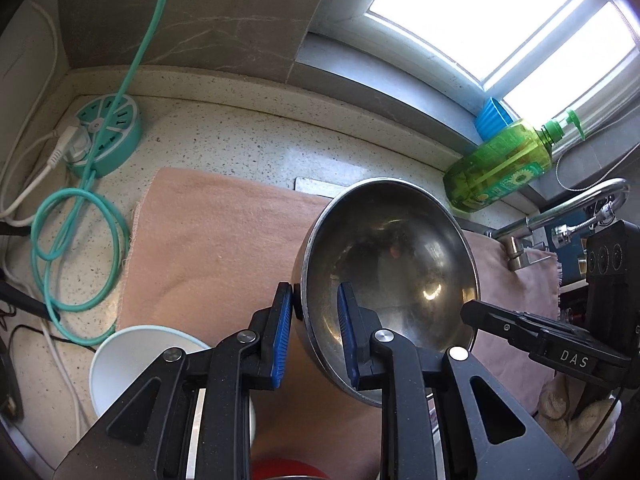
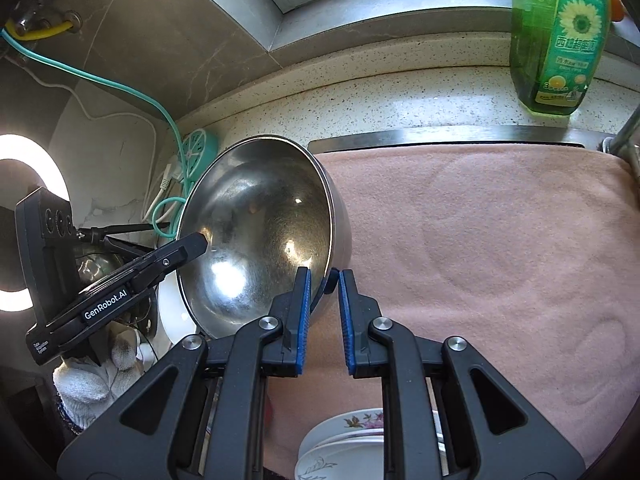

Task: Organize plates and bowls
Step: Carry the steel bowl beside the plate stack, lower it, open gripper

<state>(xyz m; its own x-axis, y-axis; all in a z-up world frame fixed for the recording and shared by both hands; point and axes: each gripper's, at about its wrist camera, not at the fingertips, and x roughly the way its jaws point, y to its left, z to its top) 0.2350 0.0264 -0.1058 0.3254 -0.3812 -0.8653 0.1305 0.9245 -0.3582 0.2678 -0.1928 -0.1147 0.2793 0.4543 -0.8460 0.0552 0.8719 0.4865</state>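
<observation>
The worktop, speckled and pale, is running under a window; a pink cloth is covering most of it. Above the cloth I am holding a steel bowl tilted, its hollow facing my cameras, one rim in each of my two tools. My left gripper is standing with its fingers nearly closed and pinching the bowl's near rim, one blue pad outside the wall and one inside. My right gripper is gripping the opposite rim in the same way, its fingers closed almost fully on the thin metal edge. A green soap bottle is standing at the back of the worktop by the window sill, well apart from the bowl. A teal socket hub is lying at the far left corner with its cord looping beside the cloth. A white bowl is sitting just beside my left fingers, at the cloth's near edge. Flowered plates are showing, stacked, below my right fingers.
</observation>
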